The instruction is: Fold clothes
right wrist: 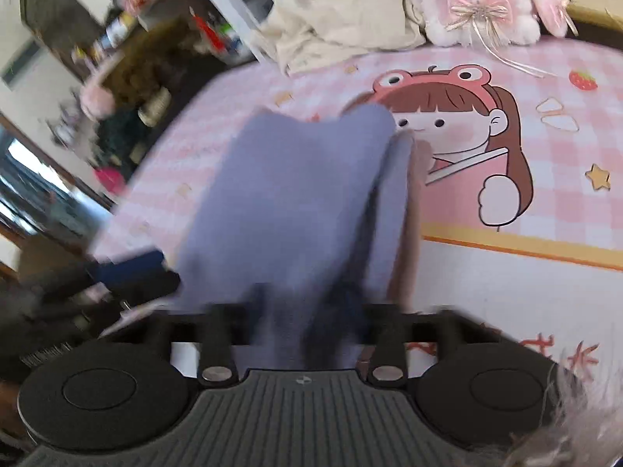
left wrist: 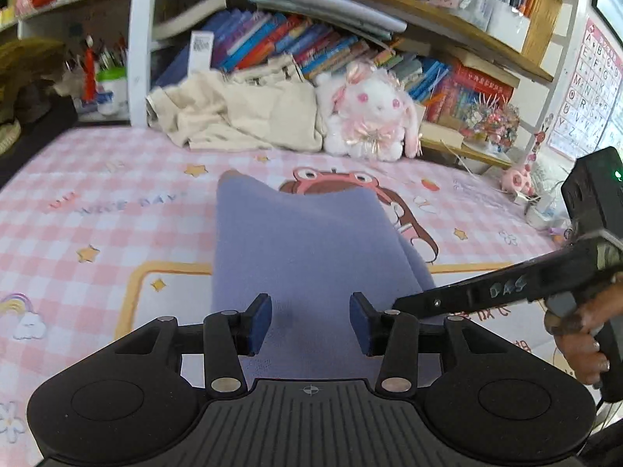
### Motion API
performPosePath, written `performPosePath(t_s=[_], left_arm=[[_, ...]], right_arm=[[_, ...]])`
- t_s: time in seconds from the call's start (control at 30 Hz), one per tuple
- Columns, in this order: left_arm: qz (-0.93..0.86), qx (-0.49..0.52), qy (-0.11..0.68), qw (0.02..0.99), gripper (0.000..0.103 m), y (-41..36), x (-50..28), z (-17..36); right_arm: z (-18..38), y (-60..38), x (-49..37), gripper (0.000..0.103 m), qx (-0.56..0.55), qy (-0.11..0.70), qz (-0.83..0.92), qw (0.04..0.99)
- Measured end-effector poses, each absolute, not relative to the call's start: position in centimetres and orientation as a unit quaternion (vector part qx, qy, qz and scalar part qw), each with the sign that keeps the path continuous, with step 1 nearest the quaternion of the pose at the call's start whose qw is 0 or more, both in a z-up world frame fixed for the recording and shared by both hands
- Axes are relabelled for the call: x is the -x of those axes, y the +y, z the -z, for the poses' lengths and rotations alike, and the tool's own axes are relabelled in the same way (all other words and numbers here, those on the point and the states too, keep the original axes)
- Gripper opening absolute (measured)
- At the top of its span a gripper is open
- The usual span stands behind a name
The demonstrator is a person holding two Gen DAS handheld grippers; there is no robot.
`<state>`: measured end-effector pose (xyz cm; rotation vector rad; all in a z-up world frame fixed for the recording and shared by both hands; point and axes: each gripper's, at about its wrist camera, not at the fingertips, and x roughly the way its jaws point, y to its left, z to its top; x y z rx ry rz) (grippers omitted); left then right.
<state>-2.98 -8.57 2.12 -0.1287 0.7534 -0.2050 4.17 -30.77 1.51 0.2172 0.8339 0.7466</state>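
Hovering my left gripper [left wrist: 310, 321] with its fingers spread apart over the lavender garment [left wrist: 303, 249], which is lying mid-frame on the pink checked bed sheet [left wrist: 97, 214]. My right gripper [right wrist: 307, 323] is blurring; its fingers are pinching that garment's near edge.

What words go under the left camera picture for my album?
Open left gripper hovers over a purple cloth on the pink checked mat.

Lavender cloth [left wrist: 303, 241], folded, on mat
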Motion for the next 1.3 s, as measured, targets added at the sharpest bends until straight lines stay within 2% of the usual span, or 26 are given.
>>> performPosePath(t_s=[0.1, 0.23, 0.3, 0.43, 0.47, 0.5, 0.57, 0.6, 0.73, 0.77, 0.8, 0.97, 1.07, 1.13, 1.23, 1.3], left_arm=[[0.094, 0.068, 0.384, 0.916, 0.04, -8.6, 2.2, -0.8], [0.102, 0.072, 0.397, 0.909, 0.041, -9.0, 1.8, 0.0], [0.104, 0.055, 0.399, 0.91, 0.042, -9.4, 1.9, 0.2], [0.105, 0.039, 0.396, 0.911, 0.042, -9.7, 2.1, -0.3], [0.107, 0.039, 0.393, 0.912, 0.042, -9.7, 2.2, -0.6], [0.111, 0.037, 0.383, 0.916, 0.042, -9.7, 2.2, -1.2], [0.12, 0.033, 0.364, 0.923, 0.042, -9.7, 2.2, -2.2], [0.121, 0.033, 0.359, 0.925, 0.042, -9.5, 1.7, -2.5], [0.105, 0.026, 0.366, 0.924, 0.04, -9.1, -0.8, -2.3], [0.101, 0.029, 0.374, 0.922, 0.04, -8.9, -1.5, -1.8], [0.098, 0.035, 0.383, 0.918, 0.04, -8.8, -1.9, -1.3], [0.099, 0.05, 0.399, 0.91, 0.04, -8.5, -2.4, -0.1], [0.104, 0.041, 0.401, 0.909, 0.04, -8.8, -2.5, 0.2], [0.101, 0.02, 0.399, 0.911, 0.042, -9.4, -2.4, 0.2], [0.093, 0.009, 0.396, 0.913, 0.045, -9.7, -2.2, 0.0], [0.076, 0.012, 0.386, 0.919, 0.045, -9.8, -1.5, -0.6]], right_arm=[[-1.8, -30.2, -3.5, 0.012, -0.102, 0.384, -0.366, 0.842], [1.6, -30.6, -4.7, 0.011, -0.101, 0.448, -0.301, 0.836], [3.1, -31.0, -5.1, 0.012, -0.126, 0.452, -0.296, 0.832], [2.6, -30.9, -5.1, 0.015, -0.11, 0.458, -0.306, 0.828], [2.4, -30.9, -5.1, 0.019, -0.11, 0.46, -0.307, 0.826], [2.3, -30.9, -5.2, 0.03, -0.116, 0.459, -0.308, 0.825], [1.9, -30.9, -5.7, 0.043, -0.13, 0.453, -0.312, 0.825], [1.7, -30.7, -6.1, 0.044, -0.132, 0.45, -0.312, 0.826], [1.6, -30.1, -8.2, 0.04, -0.149, 0.457, -0.288, 0.828], [1.8, -30.0, -8.6, 0.031, -0.154, 0.463, -0.279, 0.827], [1.9, -30.0, -8.8, 0.012, -0.157, 0.471, -0.275, 0.824], [-1.2, -30.3, -5.6, 0.012, -0.128, 0.397, -0.316, 0.852], [0.5, -29.7, -5.9, 0.012, -0.09, 0.431, -0.279, 0.853], [2.4, -30.2, -6.9, 0.012, -0.123, 0.454, -0.271, 0.84], [1.9, -30.7, -6.8, 0.013, -0.122, 0.454, -0.272, 0.84], [1.3, -30.9, -6.6, 0.021, -0.115, 0.451, -0.274, 0.842]])
